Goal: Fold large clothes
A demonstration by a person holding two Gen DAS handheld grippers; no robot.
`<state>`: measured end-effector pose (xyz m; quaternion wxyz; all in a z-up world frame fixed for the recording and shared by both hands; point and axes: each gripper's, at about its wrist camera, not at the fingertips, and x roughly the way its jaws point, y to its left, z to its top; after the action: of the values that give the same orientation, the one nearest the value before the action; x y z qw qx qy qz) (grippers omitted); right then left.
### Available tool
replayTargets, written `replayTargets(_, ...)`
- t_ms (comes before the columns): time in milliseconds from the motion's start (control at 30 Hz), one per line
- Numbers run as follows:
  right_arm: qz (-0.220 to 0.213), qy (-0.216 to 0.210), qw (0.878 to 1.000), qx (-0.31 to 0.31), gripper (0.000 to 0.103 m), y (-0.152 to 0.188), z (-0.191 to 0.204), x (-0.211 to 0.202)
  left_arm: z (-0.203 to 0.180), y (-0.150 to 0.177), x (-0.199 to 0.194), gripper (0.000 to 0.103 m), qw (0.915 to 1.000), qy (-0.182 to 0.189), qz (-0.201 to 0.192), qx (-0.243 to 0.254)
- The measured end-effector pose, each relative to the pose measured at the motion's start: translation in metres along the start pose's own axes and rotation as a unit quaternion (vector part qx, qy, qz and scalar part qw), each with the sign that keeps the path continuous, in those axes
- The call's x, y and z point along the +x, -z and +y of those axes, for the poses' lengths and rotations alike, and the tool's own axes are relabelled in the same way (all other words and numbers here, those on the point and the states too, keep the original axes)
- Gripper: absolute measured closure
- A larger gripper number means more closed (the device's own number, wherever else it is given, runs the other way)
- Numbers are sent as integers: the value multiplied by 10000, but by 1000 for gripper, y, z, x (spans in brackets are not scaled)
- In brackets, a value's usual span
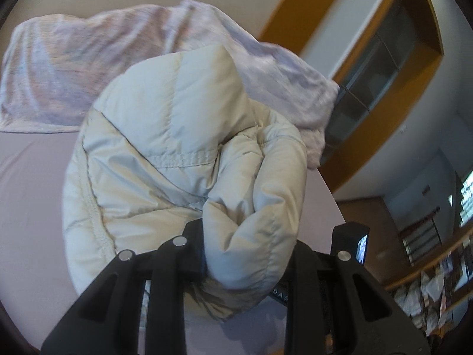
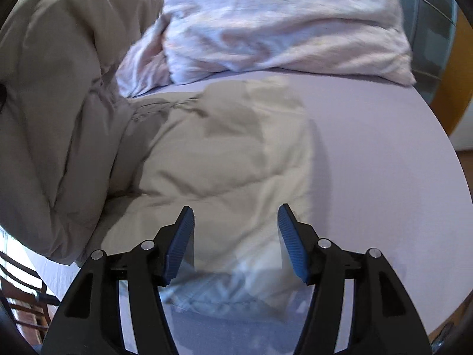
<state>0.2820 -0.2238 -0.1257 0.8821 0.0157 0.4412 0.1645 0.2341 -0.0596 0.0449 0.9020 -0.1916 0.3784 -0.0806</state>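
A pale cream quilted puffer jacket (image 1: 165, 148) hangs bunched in the left wrist view, lifted off the lilac bed sheet (image 1: 26, 207). My left gripper (image 1: 251, 251) is shut on a thick fold of the jacket, which fills the gap between the jaws and hides the fingertips. In the right wrist view the rest of the jacket (image 2: 224, 159) lies on the bed sheet (image 2: 384, 162), with a raised part at the left (image 2: 59, 74). My right gripper (image 2: 235, 219) is open and empty, its blue pads (image 2: 180, 242) just above the jacket's near part.
A crumpled pink-white duvet (image 1: 88, 47) lies at the head of the bed, and shows in the right wrist view (image 2: 280, 20). The bed's right edge drops to a wooden floor (image 1: 369, 216). A yellow-framed opening (image 1: 384, 68) and shelves (image 1: 428, 281) stand beyond.
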Motion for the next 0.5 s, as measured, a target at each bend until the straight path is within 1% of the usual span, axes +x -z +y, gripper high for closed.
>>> replayTargets(167,-31,157,9994,313,41,11,-28,-10,-30,11,31,77,9988,154,376,266)
replayTargets(300,-53,280,9980,567,41,21,-49,-19,-57,23,57,75,9949,231,785,594)
replayTargets(367,-50,334,9971,688,41,23,-59,-20,-67,28,61,71,9932,209,879,737)
replayTargets(433,-54,376,9962,786,41,24,-67,-20,-74,28,57,66,9920,164,874,891)
replayTargets(467,-59,397,9957,835,41,24,-71,-21,-76,26,53,60,9919,139,838,941)
replayTargets(500,-60,409,9954,860,41,22,-74,-19,-76,23,47,56,9921,153,789,959)
